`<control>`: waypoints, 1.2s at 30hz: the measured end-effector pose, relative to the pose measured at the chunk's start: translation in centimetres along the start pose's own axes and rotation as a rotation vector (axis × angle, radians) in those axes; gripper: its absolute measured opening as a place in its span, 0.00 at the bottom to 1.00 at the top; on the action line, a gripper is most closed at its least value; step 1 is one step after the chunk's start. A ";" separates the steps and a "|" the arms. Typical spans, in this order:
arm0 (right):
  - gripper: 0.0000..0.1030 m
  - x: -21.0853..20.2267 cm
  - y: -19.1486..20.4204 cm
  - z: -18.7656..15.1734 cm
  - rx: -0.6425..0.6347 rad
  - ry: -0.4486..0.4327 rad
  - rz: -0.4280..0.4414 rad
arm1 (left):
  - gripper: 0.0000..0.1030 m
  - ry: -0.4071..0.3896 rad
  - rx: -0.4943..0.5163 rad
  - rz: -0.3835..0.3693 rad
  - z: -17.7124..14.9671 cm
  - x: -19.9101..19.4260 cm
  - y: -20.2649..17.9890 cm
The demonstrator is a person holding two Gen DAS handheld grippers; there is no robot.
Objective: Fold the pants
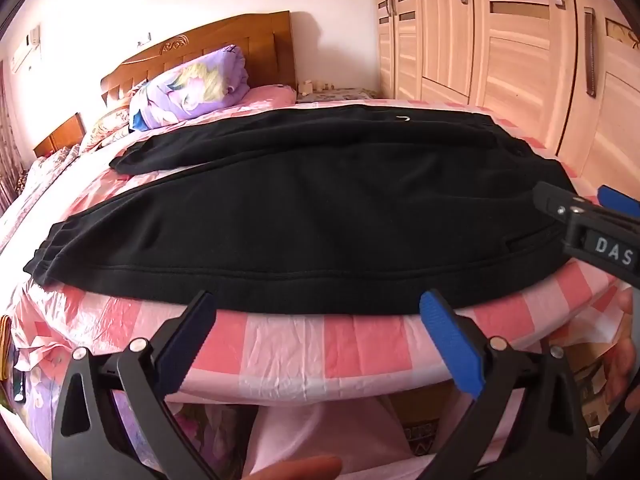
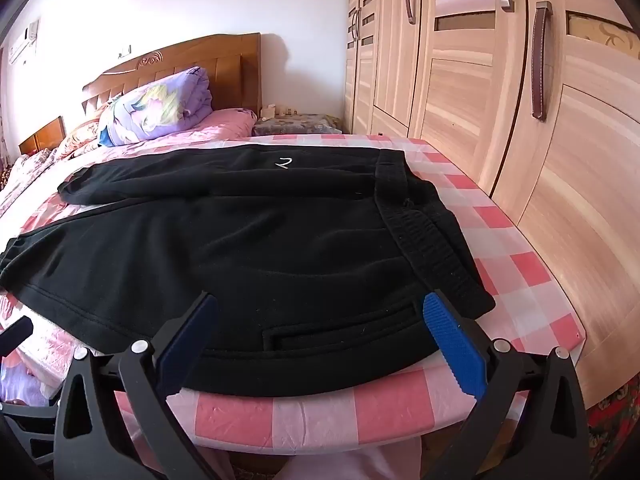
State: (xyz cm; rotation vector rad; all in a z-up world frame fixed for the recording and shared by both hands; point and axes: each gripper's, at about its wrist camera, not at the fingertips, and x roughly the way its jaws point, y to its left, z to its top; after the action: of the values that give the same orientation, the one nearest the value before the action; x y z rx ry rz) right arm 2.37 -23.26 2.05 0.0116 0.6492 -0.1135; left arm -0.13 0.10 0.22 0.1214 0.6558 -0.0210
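One pair of black pants (image 1: 304, 216) — two grippers: left gripper (image 1: 318, 304), right gripper (image 2: 320, 306) — one folded quilt (image 2: 160, 106).

White capital letters "DAS" stand on a small dark plate on the black body of the right gripper (image 1: 588, 216), seen at the right edge of the left wrist view. A small white hand-drawn mark shaped like the numeral "2" sits on the black fleece pants (image 2: 256, 232) near the waistband; in the left wrist view it is too small to read.
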 end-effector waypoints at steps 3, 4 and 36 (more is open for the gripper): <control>0.96 -0.1 -0.1 0.0 0.007 -0.016 0.001 | 0.99 -0.017 -0.037 0.017 -0.2 -0.9 0.1; 0.96 0.0 -0.1 0.0 0.007 -0.014 0.000 | 0.99 -0.021 -0.047 0.020 -0.4 -1.4 0.1; 0.96 0.3 0.2 -0.8 -0.002 0.008 0.028 | 0.99 0.065 -0.091 0.005 -0.3 1.0 2.3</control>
State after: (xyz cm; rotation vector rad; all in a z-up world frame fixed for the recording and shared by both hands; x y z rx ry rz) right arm 2.17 -23.09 1.25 0.0193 0.6572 -0.0856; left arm 0.60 2.42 -0.43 0.0362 0.7203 0.0175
